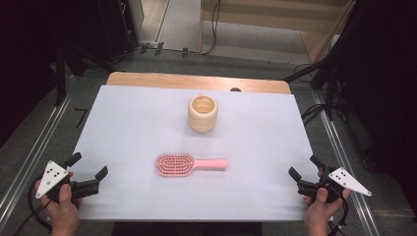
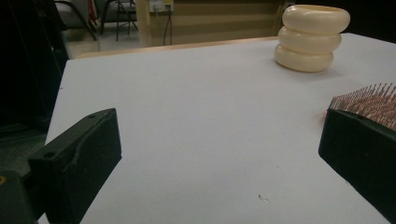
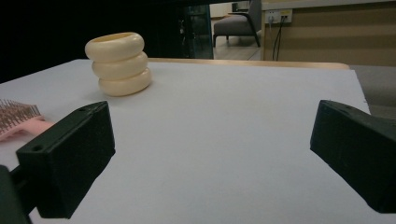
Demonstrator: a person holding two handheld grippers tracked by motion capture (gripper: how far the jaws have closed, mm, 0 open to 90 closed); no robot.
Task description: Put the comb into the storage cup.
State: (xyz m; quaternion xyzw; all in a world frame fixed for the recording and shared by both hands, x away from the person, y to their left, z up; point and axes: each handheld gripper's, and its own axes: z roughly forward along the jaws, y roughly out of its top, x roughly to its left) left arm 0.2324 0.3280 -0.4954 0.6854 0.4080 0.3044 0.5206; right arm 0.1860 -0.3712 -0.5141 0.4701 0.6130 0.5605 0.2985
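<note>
A: Where does the pink hairbrush lie relative to each hand-held gripper?

B: It rests flat on the white table, near the middle of the front half, between the two and well apart from both. The left hand-held gripper sits at the table's front left corner, the right hand-held gripper at the front right corner. In the left gripper view the bristles peek over the far jaw; in the right gripper view the brush shows just past the jaw on the left side of the picture.

A: Which way does the brush point?

B: Its long axis runs across the table, side to side. The oval head is toward the person's left, the handle toward the right, bristles facing up.

A: And the cup?

B: The cream ribbed cup stands upright farther back, behind the brush and apart from it.

A: How are the hands posed?

B: Each hand comes in from the bottom edge of the high view and wraps around its tool's grip, the other hand mirroring it. Both tools are held low and roughly level, angled inward toward the table's middle.

A: And the jaws?

B: Both pairs stand wide apart with nothing between them; neither grasps anything.
</note>
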